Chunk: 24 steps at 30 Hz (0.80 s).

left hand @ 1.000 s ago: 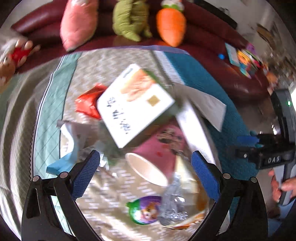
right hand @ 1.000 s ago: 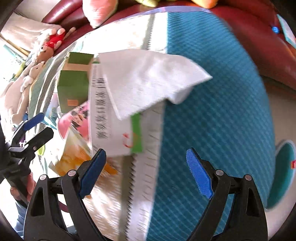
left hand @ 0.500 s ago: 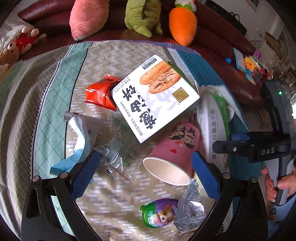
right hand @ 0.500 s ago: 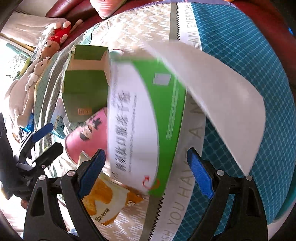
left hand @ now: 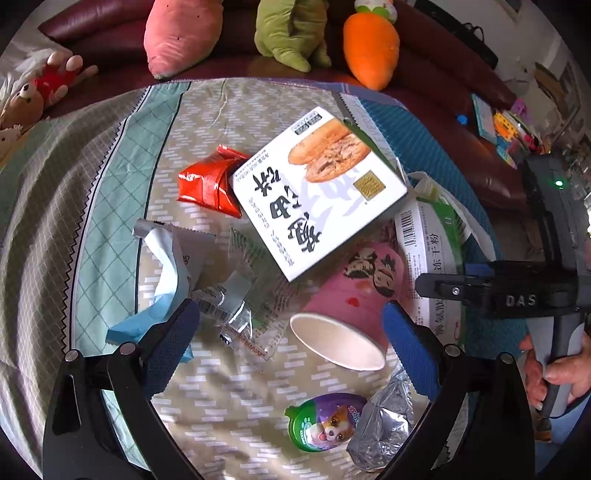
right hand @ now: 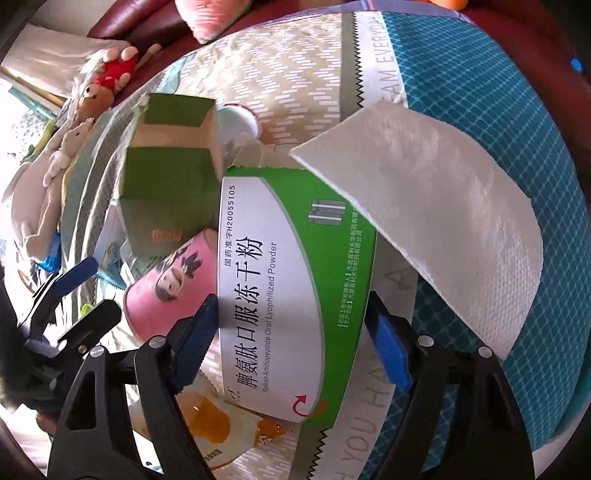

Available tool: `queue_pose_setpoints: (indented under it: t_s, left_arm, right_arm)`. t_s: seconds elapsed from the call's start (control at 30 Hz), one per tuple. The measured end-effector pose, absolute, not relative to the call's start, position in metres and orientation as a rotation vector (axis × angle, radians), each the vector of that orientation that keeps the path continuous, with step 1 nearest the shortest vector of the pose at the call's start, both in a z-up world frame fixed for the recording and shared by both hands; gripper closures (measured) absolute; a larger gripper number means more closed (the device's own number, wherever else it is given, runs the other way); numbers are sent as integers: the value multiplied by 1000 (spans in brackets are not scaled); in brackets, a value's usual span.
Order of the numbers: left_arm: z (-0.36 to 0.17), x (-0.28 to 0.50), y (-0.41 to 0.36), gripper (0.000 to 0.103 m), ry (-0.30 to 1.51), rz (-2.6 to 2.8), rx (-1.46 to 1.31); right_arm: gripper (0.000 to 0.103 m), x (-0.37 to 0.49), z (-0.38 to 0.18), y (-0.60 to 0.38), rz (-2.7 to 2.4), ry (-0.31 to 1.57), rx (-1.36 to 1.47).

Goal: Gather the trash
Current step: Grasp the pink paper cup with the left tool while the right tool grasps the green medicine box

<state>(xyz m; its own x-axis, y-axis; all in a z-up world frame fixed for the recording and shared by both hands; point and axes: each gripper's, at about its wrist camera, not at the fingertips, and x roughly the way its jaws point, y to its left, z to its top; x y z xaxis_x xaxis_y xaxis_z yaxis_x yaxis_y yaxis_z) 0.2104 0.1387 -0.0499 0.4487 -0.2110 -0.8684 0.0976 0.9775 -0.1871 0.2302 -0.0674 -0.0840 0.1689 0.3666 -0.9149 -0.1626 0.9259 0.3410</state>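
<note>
My right gripper [right hand: 291, 325] is closing on a green and white medicine box [right hand: 291, 280]; its blue pads touch the box's two long sides. A white tissue [right hand: 443, 206] lies over the box's far corner. A pink paper cup [left hand: 354, 295] lies on its side against the box. My left gripper [left hand: 290, 317] hovers open above the cup's rim and a clear wrapper [left hand: 243, 295], with nothing between its pads. Beyond the cup lie a white food carton [left hand: 317, 192] and a red wrapper [left hand: 207, 184].
The trash lies on a patterned cloth [left hand: 110, 221]. A blue-white wrapper [left hand: 166, 266], a purple pet-food pack [left hand: 325, 421], crumpled foil [left hand: 384, 428] and an orange packet [right hand: 207, 424] lie nearby. Plush toys [left hand: 177, 33] sit on a dark red sofa [left hand: 461, 110] behind.
My right gripper moved left from the bare cloth to the medicine box, and its jaws narrowed onto it. The left gripper stayed open over the cup.
</note>
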Motion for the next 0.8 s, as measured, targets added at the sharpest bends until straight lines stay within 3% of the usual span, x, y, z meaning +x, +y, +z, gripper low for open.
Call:
queue_pose_setpoints:
  t_s: [0.33, 0.6, 0.63, 0.67, 0.8]
  left_arm:
    - [-46, 202, 101, 8, 1047, -237, 85]
    - [-75, 210, 62, 10, 1113, -338, 224]
    - [-79, 209, 58, 15, 1112, -332, 230]
    - [-82, 208, 56, 30, 1112, -327, 233]
    - [-82, 200, 52, 35, 1096, -287, 236]
  right_arm:
    - [28, 208, -53, -89, 397, 1290, 171]
    - [28, 186, -32, -119, 393, 1246, 202]
    - [28, 184, -31, -122, 391, 1242, 201]
    - [28, 182, -31, -122, 391, 1241, 200]
    - [28, 173, -36, -128, 401, 1253, 213]
